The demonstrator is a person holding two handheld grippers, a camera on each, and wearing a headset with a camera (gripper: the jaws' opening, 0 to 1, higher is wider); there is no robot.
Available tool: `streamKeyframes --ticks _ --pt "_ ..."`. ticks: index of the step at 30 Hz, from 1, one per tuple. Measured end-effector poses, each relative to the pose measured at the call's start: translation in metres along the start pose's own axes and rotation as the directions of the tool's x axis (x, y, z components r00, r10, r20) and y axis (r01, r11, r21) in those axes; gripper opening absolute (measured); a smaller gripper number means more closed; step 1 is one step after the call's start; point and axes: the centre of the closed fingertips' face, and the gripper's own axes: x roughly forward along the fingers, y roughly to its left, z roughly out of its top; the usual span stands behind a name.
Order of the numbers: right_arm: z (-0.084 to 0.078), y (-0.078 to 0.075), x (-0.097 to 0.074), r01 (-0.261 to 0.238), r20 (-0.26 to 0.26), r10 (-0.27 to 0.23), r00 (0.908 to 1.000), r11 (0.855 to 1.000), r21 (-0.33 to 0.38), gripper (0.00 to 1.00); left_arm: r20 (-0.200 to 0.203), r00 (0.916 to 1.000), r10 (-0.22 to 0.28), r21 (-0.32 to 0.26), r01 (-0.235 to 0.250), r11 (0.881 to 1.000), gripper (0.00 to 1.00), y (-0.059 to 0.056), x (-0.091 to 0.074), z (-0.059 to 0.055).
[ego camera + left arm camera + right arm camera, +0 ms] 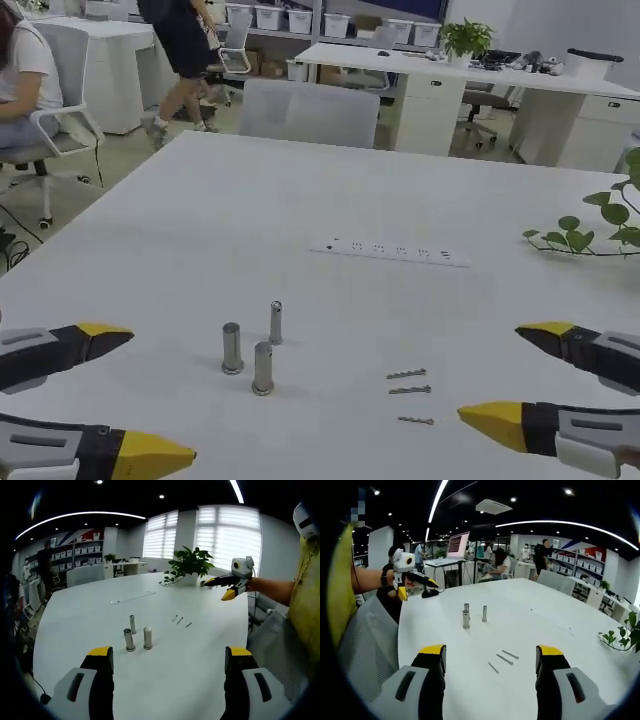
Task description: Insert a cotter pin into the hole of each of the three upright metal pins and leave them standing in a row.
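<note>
Since nothing is gripped yet, counter [400, 180]: carries every part.
Left tongs [160, 397]: wide, empty.
Right tongs [490, 371]: wide, empty.
Metal pins [262, 368]: three upright, clustered mid-counter; steady one.
Cotter pins [406, 375]: flat, just right; pinch one endwise.

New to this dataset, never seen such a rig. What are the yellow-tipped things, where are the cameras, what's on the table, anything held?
No robot: a person holds yellow-tipped tongs in each hand. The head view is from a headset camera looking down at the left tongs and right tongs. Each round picture is from a fisheye camera on one pair, looking along its jaws. On the table stand three metal pins, clustered; three cotter pins lie beside them, a power strip farther back. Both tongs are open, holding nothing.
</note>
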Motion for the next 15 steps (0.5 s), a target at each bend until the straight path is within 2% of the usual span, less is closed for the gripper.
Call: streamKeyframes --ticks 8,15 --pt "0.005 0.004 0.013 -0.027 0.001 0.027 0.9996 1.0 -0.011 0.74 0.001 1.0 -0.001 0.0 0.001 1.0 0.92 0.0 0.001 0.0" --pt "0.012 0.012 0.032 -0.072 0.001 0.072 0.9974 0.997 -0.024 0.74 0.001 1.0 0.002 -0.003 -0.002 1.0 0.93 0.0 0.001 0.0"
